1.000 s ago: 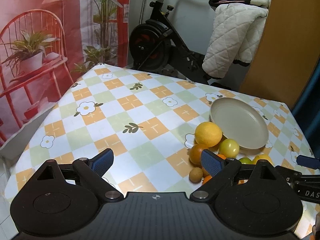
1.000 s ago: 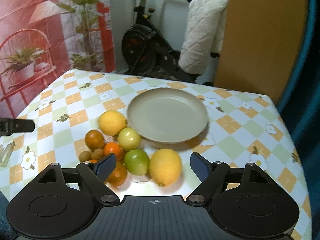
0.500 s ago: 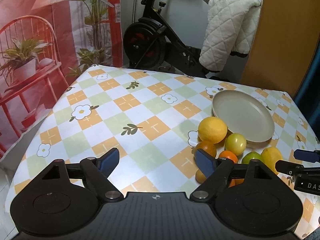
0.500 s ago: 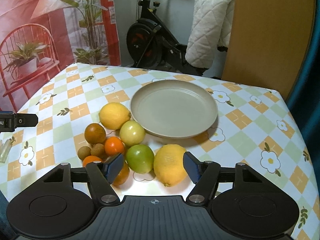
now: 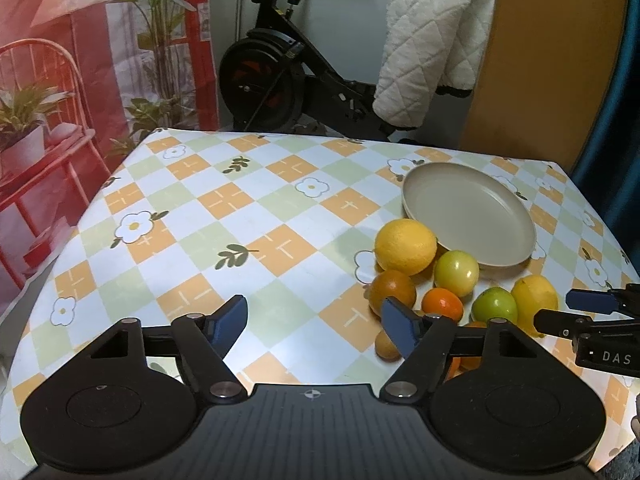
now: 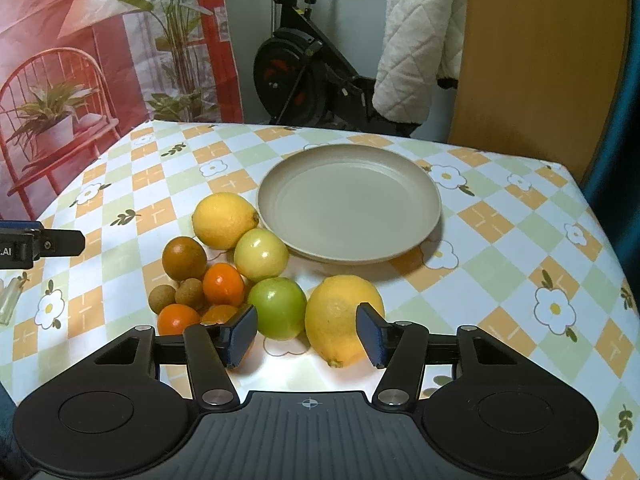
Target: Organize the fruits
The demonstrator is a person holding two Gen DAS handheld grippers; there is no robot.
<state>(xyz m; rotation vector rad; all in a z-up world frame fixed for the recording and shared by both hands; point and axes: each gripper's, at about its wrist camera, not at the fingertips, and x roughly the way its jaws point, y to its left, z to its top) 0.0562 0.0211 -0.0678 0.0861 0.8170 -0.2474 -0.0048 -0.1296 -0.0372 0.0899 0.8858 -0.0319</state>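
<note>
Left wrist view: left gripper (image 5: 314,320) has just been closing, jaws apart w/ nothing between, over the glossy checked tablecloth (image 5: 224,216); fruit pile to its right beside the smooth round plate (image 5: 472,216).

Right wrist view: right gripper (image 6: 306,332), also closing, not yet touching, flanks a pebbly oval lemon (image 6: 340,316) (long axis toward camera, nub nearest) and round green fruit (image 6: 278,306).

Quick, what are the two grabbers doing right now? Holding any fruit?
Left gripper: open, holding nothing, jaws just been closing.
Right gripper: open, jaws just been closing around the lemon, not gripping yet.
</note>
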